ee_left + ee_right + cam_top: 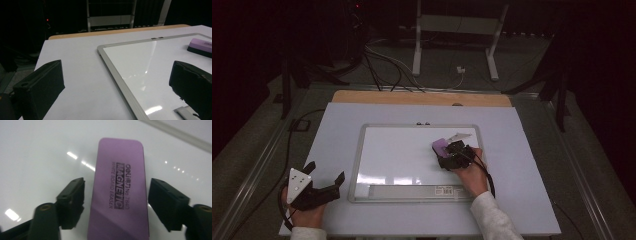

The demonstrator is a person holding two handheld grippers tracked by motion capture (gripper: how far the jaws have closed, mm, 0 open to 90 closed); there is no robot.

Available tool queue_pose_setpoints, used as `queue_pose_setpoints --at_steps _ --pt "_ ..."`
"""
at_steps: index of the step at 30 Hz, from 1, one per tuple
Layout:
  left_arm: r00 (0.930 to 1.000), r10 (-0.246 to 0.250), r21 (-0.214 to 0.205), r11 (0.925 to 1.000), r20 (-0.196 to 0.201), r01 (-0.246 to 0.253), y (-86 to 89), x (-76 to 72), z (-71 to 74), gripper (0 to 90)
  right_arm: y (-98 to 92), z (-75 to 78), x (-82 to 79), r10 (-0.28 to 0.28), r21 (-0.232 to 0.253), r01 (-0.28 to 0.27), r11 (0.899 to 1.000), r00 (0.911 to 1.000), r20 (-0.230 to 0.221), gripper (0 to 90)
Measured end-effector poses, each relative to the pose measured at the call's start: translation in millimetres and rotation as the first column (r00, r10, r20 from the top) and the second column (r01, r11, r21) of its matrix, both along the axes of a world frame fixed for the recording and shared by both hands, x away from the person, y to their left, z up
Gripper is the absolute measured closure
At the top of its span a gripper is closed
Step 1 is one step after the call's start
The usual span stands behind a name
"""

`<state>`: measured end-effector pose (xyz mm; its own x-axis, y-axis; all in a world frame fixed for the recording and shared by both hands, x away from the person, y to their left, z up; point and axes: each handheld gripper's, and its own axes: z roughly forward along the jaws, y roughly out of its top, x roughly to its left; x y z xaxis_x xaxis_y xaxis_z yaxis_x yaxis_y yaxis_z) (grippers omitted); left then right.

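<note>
A purple whiteboard eraser lies flat on the whiteboard; it also appears in the high view as the eraser and far right in the left gripper view as the eraser. My right gripper straddles it, and a gap shows between each pad and the eraser's sides. That right gripper sits at the board's right half. My left gripper rests off the board at the table's near left, jaws wide apart with nothing between them; in its own view the left gripper looks across the board's frame.
The whiteboard has a grey frame and a marker tray along its near edge. It lies on a pale sheet over a wooden table. Cables and a stand occupy the floor beyond.
</note>
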<state>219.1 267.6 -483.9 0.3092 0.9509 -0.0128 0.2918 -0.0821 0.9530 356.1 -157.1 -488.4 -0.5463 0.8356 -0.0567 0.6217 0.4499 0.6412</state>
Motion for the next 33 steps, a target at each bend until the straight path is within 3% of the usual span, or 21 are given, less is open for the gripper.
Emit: queue_pose_setpoints --at_steps 3,9,14,19,33 --pt "1.0000 0.002 -0.002 1.0000 -0.002 -0.002 0.3 -0.3 -0.3 0.6 -0.7 4.7 -4.2 -0.003 0.008 0.002 1.000 0.9996 0.029 24.8" --pt "1.0000 -0.001 0.001 1.0000 -0.002 0.001 -1.0 -0.4 -0.2 0.6 -0.7 11.5 -15.9 0.042 0.031 -0.045 0.999 0.9952 0.089 24.0" --pt "1.0000 0.000 0.000 1.0000 -0.002 0.000 -0.9 -0.4 -0.1 0.6 2.3 5.9 -21.1 0.089 0.022 -0.092 0.996 0.9922 0.087 25.5" --pt "1.0000 -0.002 -0.002 1.0000 -0.002 0.002 -0.9 0.1 -0.2 0.6 2.5 -0.3 -20.7 0.093 0.019 -0.095 0.995 0.9933 0.068 28.4" --pt "1.0000 -0.004 -0.002 1.0000 0.000 0.004 -1.8 0.0 0.3 0.7 -0.3 -1.3 -16.9 0.073 0.003 -0.073 0.997 0.9944 0.076 33.7"
